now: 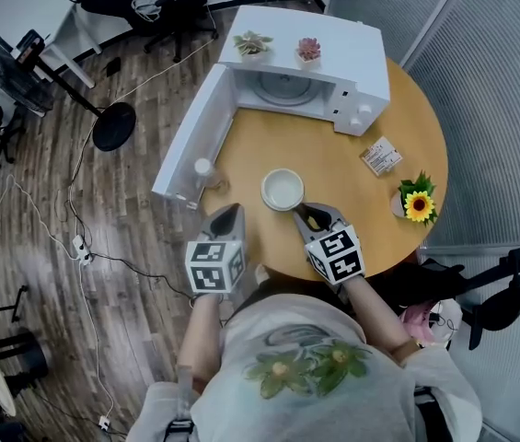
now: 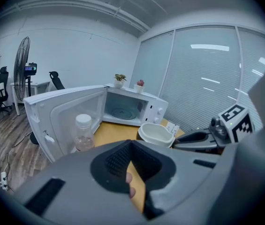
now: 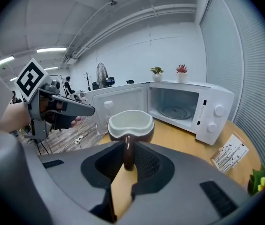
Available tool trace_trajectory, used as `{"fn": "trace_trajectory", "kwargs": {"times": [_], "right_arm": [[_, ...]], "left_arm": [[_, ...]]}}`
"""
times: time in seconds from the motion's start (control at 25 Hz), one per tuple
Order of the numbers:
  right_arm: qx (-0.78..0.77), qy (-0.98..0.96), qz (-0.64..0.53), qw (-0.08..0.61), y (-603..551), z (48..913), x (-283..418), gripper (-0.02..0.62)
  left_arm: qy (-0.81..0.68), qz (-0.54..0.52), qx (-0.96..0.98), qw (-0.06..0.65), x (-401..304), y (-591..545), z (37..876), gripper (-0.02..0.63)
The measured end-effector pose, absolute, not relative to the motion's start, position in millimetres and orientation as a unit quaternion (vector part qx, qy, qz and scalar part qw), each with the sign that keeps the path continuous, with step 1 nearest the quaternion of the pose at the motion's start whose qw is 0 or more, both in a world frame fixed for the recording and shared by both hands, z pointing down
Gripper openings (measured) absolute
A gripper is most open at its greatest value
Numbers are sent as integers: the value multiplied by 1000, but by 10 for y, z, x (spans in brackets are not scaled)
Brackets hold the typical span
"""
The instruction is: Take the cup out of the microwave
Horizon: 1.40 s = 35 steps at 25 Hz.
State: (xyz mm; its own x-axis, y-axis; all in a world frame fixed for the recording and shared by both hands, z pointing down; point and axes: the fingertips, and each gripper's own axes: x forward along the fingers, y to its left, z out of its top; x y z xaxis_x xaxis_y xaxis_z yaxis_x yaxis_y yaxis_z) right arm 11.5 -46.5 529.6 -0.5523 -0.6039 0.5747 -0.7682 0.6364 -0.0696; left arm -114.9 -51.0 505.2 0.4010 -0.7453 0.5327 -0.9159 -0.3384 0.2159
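- Cup (image 1: 283, 190): white inside, dark brown outside, out of the microwave (image 1: 333, 63) and over the middle of the round wooden bench (image 1: 333, 164), directly ahead of the right hand-held gripper (image 1: 310, 215).
- Right hand-held gripper: jaws clamped on the cup's dark handle, one pad on each side; cup bowl just beyond the fingertips.
- Cannot tell whether the cup's base rests on the bench; the gripper body hides it.
- Left hand-held gripper (image 1: 225, 215): jaws drawn together at the tips, nothing between them; at the near bench edge, beside the right one, apart from the cup.
- Microwave: farther ahead of both grippers, cavity empty but for its glass turntable.
- Microwave door (image 1: 190, 141): swung fully open, ahead and left of the left hand-held gripper.
- Clear plastic bottle (image 1: 204, 170): upright, just beside the door, ahead of the left hand-held gripper.
- Two small potted plants (image 1: 253, 42) sit on the microwave top.
- Sunflower (image 1: 418, 205) and card pack (image 1: 382, 157): right of the right hand-held gripper.
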Motion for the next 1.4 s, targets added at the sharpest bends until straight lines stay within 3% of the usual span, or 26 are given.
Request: {"fn": "trace_trajectory", "kwargs": {"times": [1.4], "right_arm": [[321,-873,186,318,-452,6105,-470,71]], "left_arm": [[-530,200,771,291,-1432,-449,5506,2]]}}
